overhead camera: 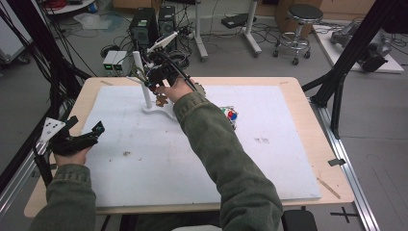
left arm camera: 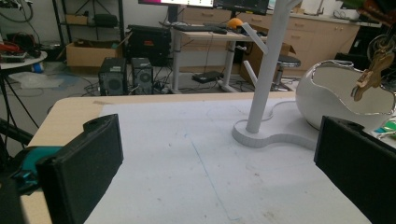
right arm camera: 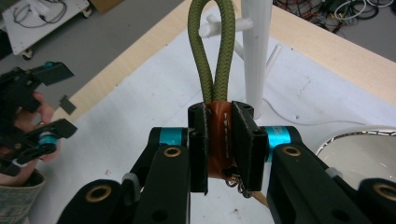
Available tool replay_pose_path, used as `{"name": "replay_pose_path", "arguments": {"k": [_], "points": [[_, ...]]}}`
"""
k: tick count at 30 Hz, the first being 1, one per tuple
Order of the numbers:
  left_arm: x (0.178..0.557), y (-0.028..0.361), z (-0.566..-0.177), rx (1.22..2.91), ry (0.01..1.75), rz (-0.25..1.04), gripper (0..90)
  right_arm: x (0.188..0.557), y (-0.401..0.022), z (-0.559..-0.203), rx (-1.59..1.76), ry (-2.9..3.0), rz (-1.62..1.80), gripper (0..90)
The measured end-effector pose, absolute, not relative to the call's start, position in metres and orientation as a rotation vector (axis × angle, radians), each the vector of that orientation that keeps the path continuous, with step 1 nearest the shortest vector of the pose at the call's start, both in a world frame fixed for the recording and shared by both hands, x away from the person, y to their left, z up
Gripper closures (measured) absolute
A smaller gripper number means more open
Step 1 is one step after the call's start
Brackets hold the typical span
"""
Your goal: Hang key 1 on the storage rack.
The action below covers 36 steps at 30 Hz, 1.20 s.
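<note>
Just beyond my right gripper (right arm camera: 219, 140), clamped on the keychain's brown leather tab (right arm camera: 218, 140), the green loop (right arm camera: 211, 51) points lengthwise at the white peg stand (right arm camera: 256, 51), while my left gripper (left arm camera: 219, 168) idles wide open.

Big white mat (overhead camera: 159, 168) on a wooden table (overhead camera: 308, 115). Small colourful toy (overhead camera: 231, 115) lying on the mat. Round black stool (overhead camera: 303, 19) and two computer towers (overhead camera: 151, 26) on the floor behind.
</note>
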State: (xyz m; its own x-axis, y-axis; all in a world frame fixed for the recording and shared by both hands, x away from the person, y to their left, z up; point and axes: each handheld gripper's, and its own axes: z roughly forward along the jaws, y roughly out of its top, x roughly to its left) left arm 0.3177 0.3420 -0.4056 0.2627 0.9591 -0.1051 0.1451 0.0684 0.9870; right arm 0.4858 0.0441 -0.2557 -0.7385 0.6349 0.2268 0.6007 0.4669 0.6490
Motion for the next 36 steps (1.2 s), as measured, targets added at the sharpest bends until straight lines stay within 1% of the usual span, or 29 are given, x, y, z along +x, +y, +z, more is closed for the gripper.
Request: {"name": "replay_pose_path", "arguments": {"k": [13,16,18,21,23,25,26,27,28,30,32,36], "points": [[0.318,0.342,-0.406,1.356,1.138,0.874,1.7,0.485,0.054,-0.266,1.201,2.606,1.087,77.2],[0.318,0.342,-0.406,1.357,1.138,0.874,1.7,0.487,0.053,-0.267,1.250,2.596,1.068,74.4],[0.318,0.342,-0.406,1.358,1.139,0.874,1.7,0.487,0.052,-0.267,1.262,2.591,1.052,58.1],[0.318,0.342,-0.406,1.361,1.138,0.874,1.7,0.487,0.048,-0.265,1.262,2.585,1.025,42.5],[0.319,0.342,-0.406,1.364,1.137,0.875,1.7,0.486,0.045,-0.263,1.250,2.583,1.017,35.6],[0.318,0.342,-0.406,1.363,1.139,0.874,1.7,0.485,0.041,-0.262,1.251,2.581,1.023,24.6],[0.318,0.342,-0.406,1.363,1.139,0.874,1.7,0.485,0.038,-0.261,1.246,2.580,1.028,19.6],[0.318,0.342,-0.406,1.366,1.138,0.874,1.7,0.484,0.036,-0.261,1.245,2.575,1.035,16.7],[0.319,0.341,-0.406,1.365,1.139,0.873,1.7,0.484,0.031,-0.260,1.242,2.575,1.054,10.9],[0.319,0.341,-0.406,1.366,1.139,0.873,1.7,0.483,0.024,-0.260,1.215,2.573,1.073,9.6],[0.319,0.341,-0.406,1.367,1.138,0.873,1.7,0.481,0.015,-0.260,1.195,2.566,1.073,0.6],[0.319,0.341,-0.406,1.367,1.140,0.874,1.7,0.479,-0.002,-0.258,1.191,2.542,1.097,0.5]]}}
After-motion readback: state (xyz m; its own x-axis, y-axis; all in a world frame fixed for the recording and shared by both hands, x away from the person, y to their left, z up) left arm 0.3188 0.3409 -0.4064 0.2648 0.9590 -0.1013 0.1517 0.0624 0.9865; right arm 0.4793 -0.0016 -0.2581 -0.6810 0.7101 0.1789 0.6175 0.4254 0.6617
